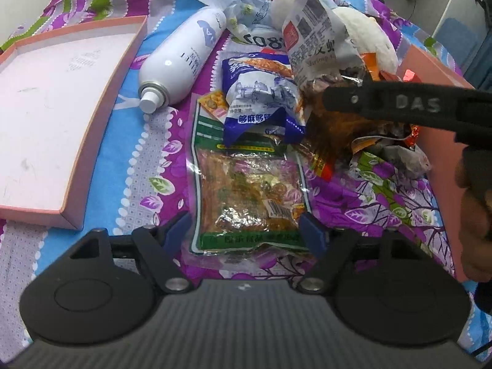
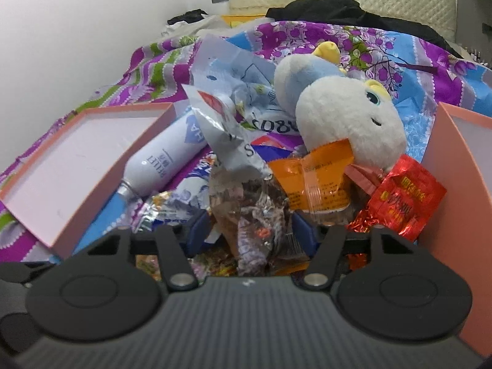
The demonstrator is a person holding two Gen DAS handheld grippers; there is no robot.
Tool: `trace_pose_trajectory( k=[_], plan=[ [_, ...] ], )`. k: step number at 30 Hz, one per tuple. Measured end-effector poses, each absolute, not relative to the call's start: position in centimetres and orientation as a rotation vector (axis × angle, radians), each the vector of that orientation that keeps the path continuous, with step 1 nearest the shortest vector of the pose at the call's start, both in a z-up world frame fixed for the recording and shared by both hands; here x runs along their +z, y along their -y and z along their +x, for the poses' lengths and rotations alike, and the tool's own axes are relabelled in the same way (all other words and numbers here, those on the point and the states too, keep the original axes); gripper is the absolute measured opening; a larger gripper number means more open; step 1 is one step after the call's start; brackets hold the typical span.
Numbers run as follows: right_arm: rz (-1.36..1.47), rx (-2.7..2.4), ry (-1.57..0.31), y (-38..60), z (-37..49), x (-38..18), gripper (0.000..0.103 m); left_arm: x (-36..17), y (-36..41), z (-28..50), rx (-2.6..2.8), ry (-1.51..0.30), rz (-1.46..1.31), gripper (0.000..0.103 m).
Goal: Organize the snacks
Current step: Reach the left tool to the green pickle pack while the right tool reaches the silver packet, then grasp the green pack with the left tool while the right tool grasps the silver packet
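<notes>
Claws (image 1: 246, 229) (image 2: 250, 230) low — astride snack packets

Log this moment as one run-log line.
left gripper: open, straddling clear green-edged snack bag | right gripper: around crumpled brown wrapper, grip unclear | pink box lid: no snacks inside

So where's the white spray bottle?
In the left wrist view, the white spray bottle lies on its side on the bedspread, between the pink box lid and the snack pile.
</notes>
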State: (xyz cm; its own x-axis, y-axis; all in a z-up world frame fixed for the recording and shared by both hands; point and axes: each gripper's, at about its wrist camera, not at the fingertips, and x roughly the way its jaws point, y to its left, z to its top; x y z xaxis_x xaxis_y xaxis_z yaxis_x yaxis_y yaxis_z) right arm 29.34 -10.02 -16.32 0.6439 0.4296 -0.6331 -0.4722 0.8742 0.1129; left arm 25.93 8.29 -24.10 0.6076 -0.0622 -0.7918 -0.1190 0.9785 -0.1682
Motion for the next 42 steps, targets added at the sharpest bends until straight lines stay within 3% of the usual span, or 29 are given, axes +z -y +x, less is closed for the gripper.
trace_pose_trajectory(
  k=[4,9,24,42],
  plan=[
    [-0.064,0.533,-0.69,9.9,29.5,-16.6,0.045,-24.1,-8.3,25.7,0.03,-0.909,-0.217,0.077],
    [-0.059,0.547,-0.682,10.3,29.0,-16.0,0.038,-23.7,-8.1,25.2,0.028,-0.899,-0.233,0.068],
    [-0.015,0.469,-0.711,14.1,22.4,-13.6,0.035,-21.4,-7.4,20.4,0.06,-0.86,-0.282,0.048],
    [0.006,0.373,-0.779,16.7,11.1,-12.5,0.035,-17.3,-5.5,11.1,0.064,-0.84,-0.303,0.04]
  ],
)
